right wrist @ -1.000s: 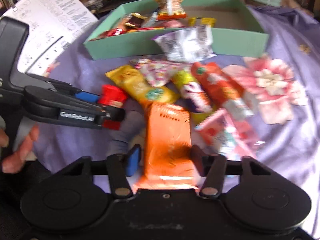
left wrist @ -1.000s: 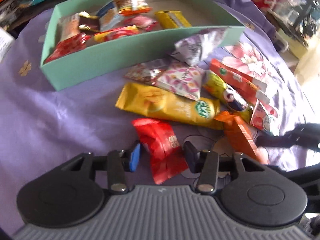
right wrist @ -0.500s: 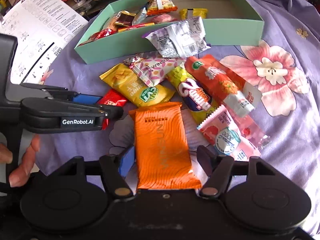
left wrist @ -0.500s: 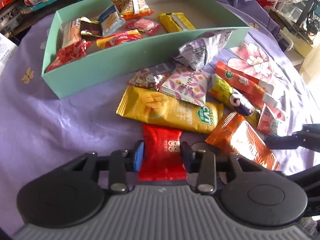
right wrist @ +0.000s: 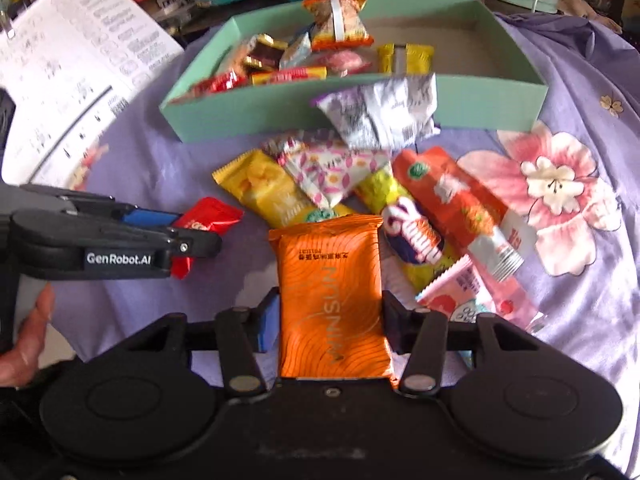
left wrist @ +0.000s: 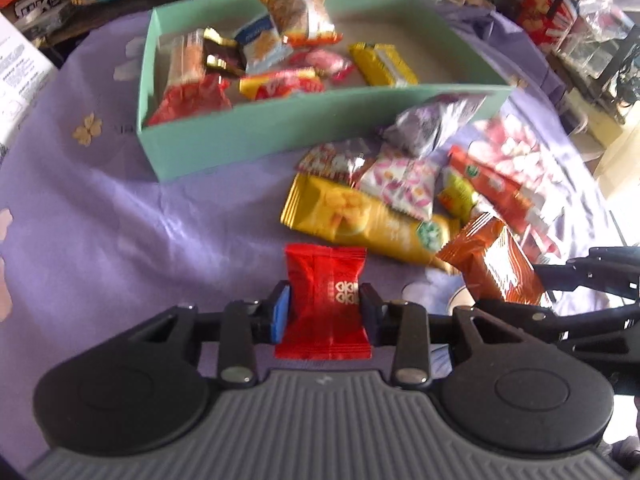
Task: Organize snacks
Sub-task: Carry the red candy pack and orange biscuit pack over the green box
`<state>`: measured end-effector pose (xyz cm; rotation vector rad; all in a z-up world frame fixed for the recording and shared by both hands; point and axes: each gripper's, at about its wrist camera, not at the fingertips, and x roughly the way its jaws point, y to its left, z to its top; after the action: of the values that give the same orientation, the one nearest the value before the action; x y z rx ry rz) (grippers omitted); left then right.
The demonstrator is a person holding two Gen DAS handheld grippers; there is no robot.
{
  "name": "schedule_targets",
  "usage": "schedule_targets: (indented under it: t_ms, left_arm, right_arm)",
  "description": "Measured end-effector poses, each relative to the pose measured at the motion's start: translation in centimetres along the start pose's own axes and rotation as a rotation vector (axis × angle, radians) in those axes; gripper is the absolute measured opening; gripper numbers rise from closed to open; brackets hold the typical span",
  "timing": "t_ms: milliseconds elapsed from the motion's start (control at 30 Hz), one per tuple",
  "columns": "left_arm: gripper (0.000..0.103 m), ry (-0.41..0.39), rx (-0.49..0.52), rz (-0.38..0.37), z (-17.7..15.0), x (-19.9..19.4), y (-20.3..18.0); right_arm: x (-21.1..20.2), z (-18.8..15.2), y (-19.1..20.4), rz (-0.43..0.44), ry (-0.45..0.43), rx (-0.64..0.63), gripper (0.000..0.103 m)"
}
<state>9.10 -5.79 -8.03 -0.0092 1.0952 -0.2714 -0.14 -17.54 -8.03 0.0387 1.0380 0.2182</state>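
Pick-up step, both hands. Left gripper (left wrist: pixel 325 309) closing, pads pressing the red candy packet (left wrist: pixel 325 300); right gripper (right wrist: pixel 330 322) closing around the orange snack pouch (right wrist: pixel 332 300) — both near the cloth. Next, probably: carry to the mint-green box (right wrist: pixel 400 114), release among the snacks inside.

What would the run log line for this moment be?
left gripper: closing on red packet | right gripper: closing on orange packet | box: part-filled

Ahead-left of our left gripper (left wrist: pixel 325 309) bare purple cloth (left wrist: pixel 168 224) lay open up to the green box (left wrist: pixel 280 136); ahead-right, loose snack packets (left wrist: pixel 360 220) crowded the way.
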Motion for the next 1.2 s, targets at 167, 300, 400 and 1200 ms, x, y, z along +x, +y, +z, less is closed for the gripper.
schedule_targets:
  t_ms: [167, 300, 400, 1200]
  left_arm:
    - [0.036, -0.065, -0.01, -0.031, 1.9, -2.6, -0.4]
    - [0.036, -0.119, -0.009, -0.011, 5.1, -3.3, -0.9]
    - [0.036, -0.135, 0.006, 0.007, 8.4, -2.6, -1.4]
    - [0.051, -0.143, 0.077, 0.077, 28.1, 11.8, -5.6]
  right_arm:
    - [-2.6, 2.3, -0.8, 0.009, -0.063, 0.013, 0.05]
    - [-3.6, 6.2, -2.5, -0.027, -0.128, 0.026, 0.05]
    - [-3.5, 9.5, -4.2, -0.044, -0.162, 0.054, 0.05]
    - [9.9, 29.3, -13.5, -0.043, -0.183, 0.169, 0.06]
